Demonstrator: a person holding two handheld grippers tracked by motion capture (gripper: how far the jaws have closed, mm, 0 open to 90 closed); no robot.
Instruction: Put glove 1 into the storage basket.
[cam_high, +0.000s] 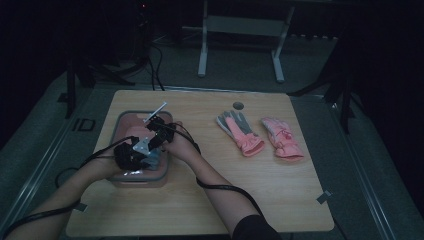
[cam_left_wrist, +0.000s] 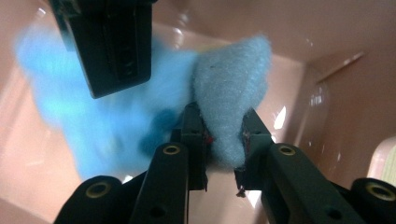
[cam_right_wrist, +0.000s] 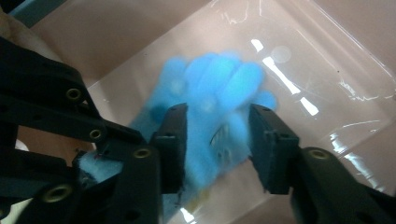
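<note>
Your left gripper (cam_left_wrist: 223, 140) is clamped on a fold of the blue glove (cam_left_wrist: 229, 98), which sits inside the pink bin (cam_high: 122, 120) at the near left of the table (cam_high: 280, 200). Your right gripper (cam_right_wrist: 217, 140) straddles that same glove in the right gripper view, its jaws parted around the fabric rather than pressing it. The bin's walls hem in both tools, which crowd each other. To the right lie two pink gloves (cam_high: 240, 131) (cam_high: 282, 139), well apart from the bin. The wooden table stands in a dim room, a metal frame (cam_high: 240, 35) on the floor beyond.
</note>
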